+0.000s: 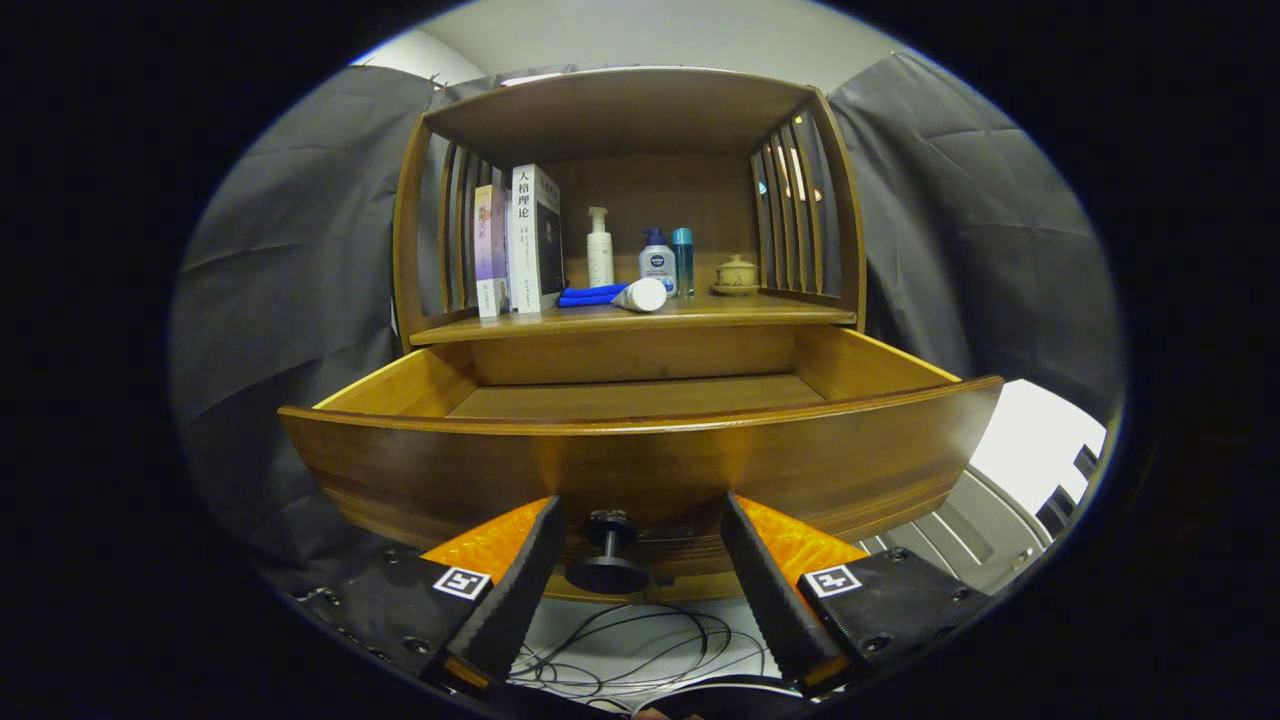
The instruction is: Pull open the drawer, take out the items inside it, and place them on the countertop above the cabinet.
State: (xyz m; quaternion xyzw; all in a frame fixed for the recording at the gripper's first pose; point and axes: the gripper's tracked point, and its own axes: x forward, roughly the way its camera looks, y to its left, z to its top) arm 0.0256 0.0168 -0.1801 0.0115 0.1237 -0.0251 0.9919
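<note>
Jaws: gripper (635, 560) spread wide, one finger on either side of the knob (607, 555), neither touching it; nothing held.
Knob: dark, round, on a short stem, sticks out from the middle of the drawer front, sits in the gap between the fingers.
Drawer: drawer (640, 455) pulled out toward the near side, curved wooden front just ahead of the fingers; the visible far part of its floor is bare wood, the near part is hidden behind the front.
Cabinet: wooden cabinet (420, 230) with slatted sides and a roof over the counter (740, 313).
Counter, left: two books (520, 240) stand upright against the left slats.
Counter, middle: blue cloth (590, 295) lies flat, a white tube (640, 295) on its side just right of it; behind them a white pump bottle (599, 247), a blue-capped bottle (657, 262), a slim teal bottle (683, 260).
Counter, right: small lidded cup (736, 273) on a saucer, near the right slats.
Below: loose cables (640, 650) on a pale surface under the gripper.
</note>
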